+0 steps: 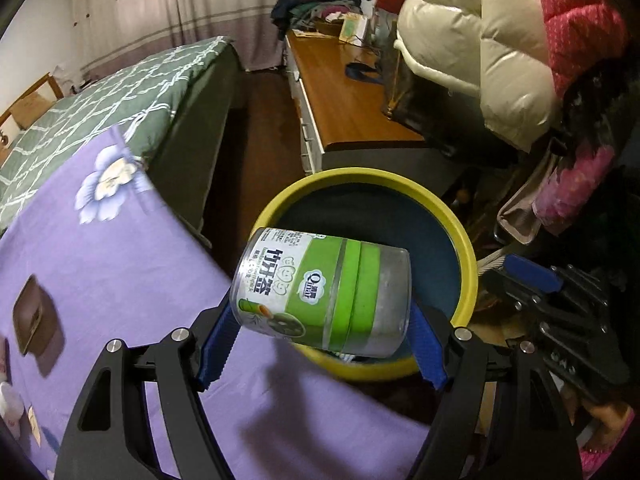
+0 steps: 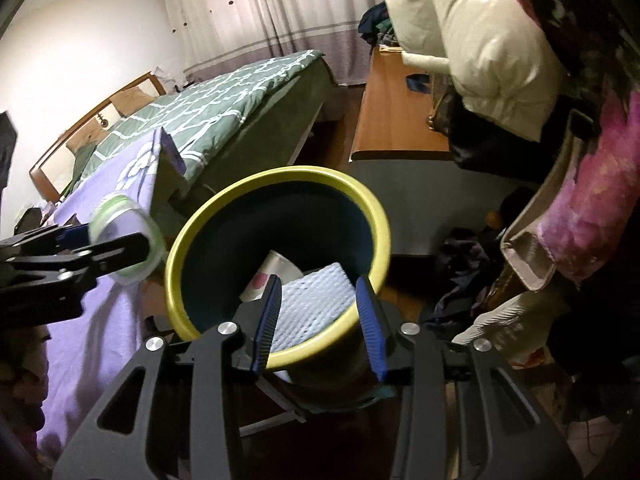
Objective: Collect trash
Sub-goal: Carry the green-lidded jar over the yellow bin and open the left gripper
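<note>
My left gripper [image 1: 322,312] is shut on a green-and-white plastic jar [image 1: 320,288], which lies sideways between the blue pads, over the near rim of a yellow-rimmed bin [image 1: 468,248]. In the right wrist view the same jar [image 2: 124,236] is blurred at the left, just beside the bin [image 2: 180,248]. My right gripper [image 2: 318,284] hangs over the bin's near rim with its jaws apart. A white quilted tissue [image 2: 316,304] lies inside the bin, seen between the fingers. A white cup [image 2: 268,276] lies beside it. The right gripper's blue pad [image 1: 528,272] shows past the bin.
A bed with a purple flowered sheet [image 1: 100,280] and a green quilt [image 1: 120,108] is left of the bin. A brown wallet-like thing [image 1: 36,320] lies on the sheet. A wooden dresser [image 1: 348,100] stands behind. Hanging coats [image 1: 480,40] and clothes crowd the right side.
</note>
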Motion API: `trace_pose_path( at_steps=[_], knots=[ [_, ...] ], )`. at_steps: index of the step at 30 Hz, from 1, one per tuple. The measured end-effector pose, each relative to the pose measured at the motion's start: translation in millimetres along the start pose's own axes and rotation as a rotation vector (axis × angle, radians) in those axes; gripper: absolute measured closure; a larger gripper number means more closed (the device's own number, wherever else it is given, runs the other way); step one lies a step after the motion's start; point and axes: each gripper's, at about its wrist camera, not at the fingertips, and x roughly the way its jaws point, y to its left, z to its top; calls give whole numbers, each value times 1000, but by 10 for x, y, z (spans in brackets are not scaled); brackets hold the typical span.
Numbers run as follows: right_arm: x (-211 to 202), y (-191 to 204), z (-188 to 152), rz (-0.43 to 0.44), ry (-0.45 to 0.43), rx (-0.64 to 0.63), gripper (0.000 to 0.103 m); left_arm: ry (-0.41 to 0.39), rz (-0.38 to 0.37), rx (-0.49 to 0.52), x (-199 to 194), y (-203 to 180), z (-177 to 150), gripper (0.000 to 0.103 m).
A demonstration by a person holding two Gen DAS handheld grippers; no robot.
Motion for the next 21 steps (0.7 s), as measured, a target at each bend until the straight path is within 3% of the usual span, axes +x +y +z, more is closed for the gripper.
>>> trace_pose_path(
  at_steps=[5,10,15,21],
  knots=[
    [-21,-107,4,-7,-8,18,62,25,10,10,242,-107,155,28],
    [-5,-162,-2,-6,-4,31,61,4,27,-12,243,-100,219,17],
    [22,-103,-4,9,3,21,61,-38,47,-51,-23,59,151,15],
    [46,118,-29,39,11,-20,61,-89,68,-170,-469,447,-184,13]
  ],
)
